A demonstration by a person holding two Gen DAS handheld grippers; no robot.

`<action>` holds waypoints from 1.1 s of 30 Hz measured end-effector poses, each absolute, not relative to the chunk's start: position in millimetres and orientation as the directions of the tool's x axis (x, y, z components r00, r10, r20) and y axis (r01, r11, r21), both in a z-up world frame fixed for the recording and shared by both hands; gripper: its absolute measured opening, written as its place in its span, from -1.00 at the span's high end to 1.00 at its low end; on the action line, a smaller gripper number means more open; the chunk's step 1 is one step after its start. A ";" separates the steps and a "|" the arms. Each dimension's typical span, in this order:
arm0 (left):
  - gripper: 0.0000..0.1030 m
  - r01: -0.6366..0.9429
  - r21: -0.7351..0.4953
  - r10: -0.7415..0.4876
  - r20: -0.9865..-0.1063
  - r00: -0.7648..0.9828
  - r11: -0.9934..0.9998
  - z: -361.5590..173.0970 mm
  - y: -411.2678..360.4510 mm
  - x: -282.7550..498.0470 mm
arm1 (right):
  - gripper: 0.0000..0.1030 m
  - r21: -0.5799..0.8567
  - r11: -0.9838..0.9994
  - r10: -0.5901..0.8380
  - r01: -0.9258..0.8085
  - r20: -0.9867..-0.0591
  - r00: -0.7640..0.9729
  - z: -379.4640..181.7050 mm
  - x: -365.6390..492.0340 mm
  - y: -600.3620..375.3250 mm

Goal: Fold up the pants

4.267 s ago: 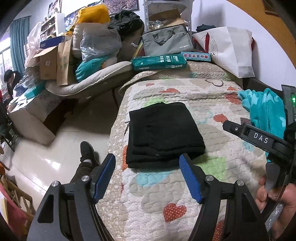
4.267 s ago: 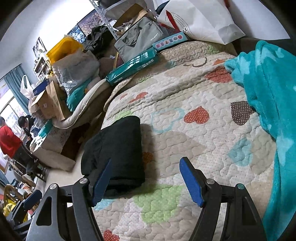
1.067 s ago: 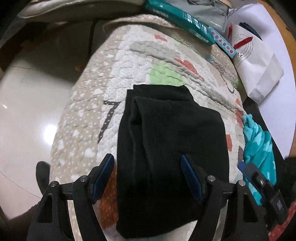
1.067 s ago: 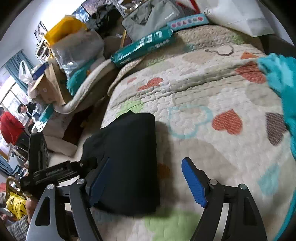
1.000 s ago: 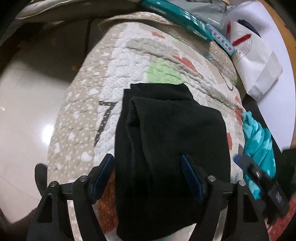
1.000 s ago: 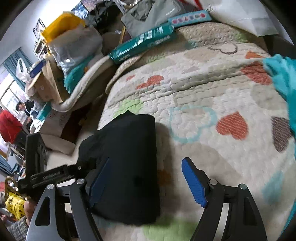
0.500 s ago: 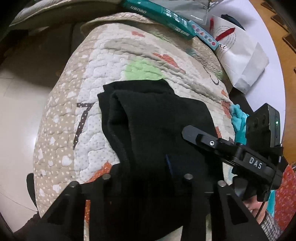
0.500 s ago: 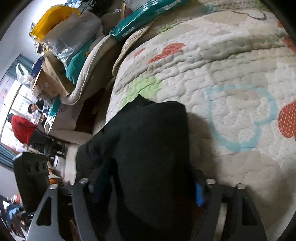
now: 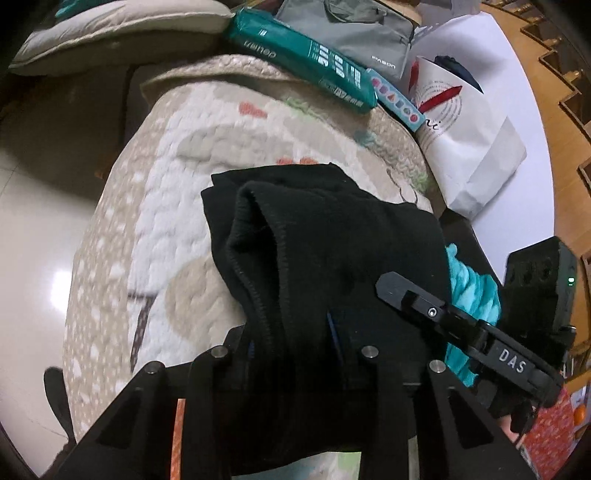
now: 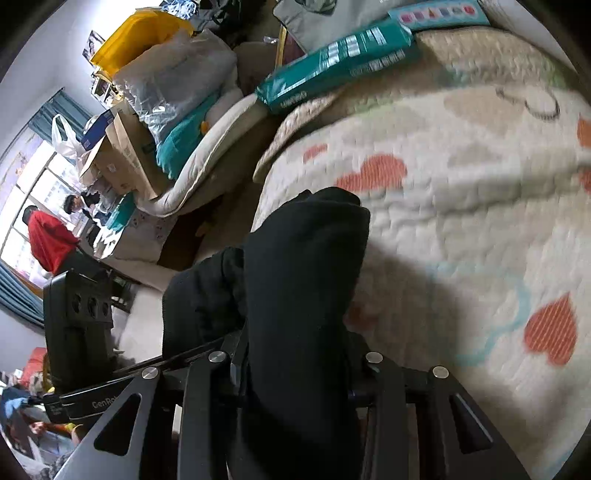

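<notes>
The folded black pants (image 9: 332, 240) lie near the left edge of the quilted bed (image 9: 166, 184), with their near end bunched and raised. My left gripper (image 9: 291, 336) is shut on the near left part of the bundle, its blue pads almost buried in cloth. The right gripper's finger (image 9: 461, 325) reaches in from the right. In the right wrist view the pants (image 10: 303, 258) rise in a thick fold between the jaws of my right gripper (image 10: 295, 354), which are closing and pinch the cloth. The left gripper's body (image 10: 77, 314) stands at the left.
A teal blanket (image 9: 472, 291) lies right of the pants. A green box (image 9: 306, 62), a grey bag (image 9: 354, 33) and a white paper bag (image 9: 465, 122) crowd the bed's far end. Shiny floor (image 9: 37, 221) lies left. Cluttered boxes and two people (image 10: 48, 240) are far left.
Both grippers went from open around the pants' near end to closed on it. The near end has come up off the quilt and bunched.
</notes>
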State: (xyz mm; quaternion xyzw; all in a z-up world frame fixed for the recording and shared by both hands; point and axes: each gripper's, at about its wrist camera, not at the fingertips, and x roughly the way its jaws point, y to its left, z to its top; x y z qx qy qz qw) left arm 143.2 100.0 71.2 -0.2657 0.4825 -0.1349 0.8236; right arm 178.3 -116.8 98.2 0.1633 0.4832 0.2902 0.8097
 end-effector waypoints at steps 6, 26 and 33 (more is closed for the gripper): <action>0.40 -0.050 -0.541 -0.450 -0.744 0.494 0.839 66.0 82.8 176.7 | 0.26 0.473 0.830 0.558 -0.296 -0.719 0.414 105.8 203.3 -116.1; 0.04 -0.162 -0.518 -0.414 -0.805 0.425 0.840 27.2 81.6 200.5 | 0.03 0.479 0.860 0.505 -0.173 -0.759 0.411 64.5 235.0 -136.4; 0.03 -0.238 -0.673 -0.551 -0.722 0.418 0.701 10.6 109.2 196.7 | -0.41 0.445 0.877 0.477 -0.182 -0.761 0.441 70.0 231.7 -143.4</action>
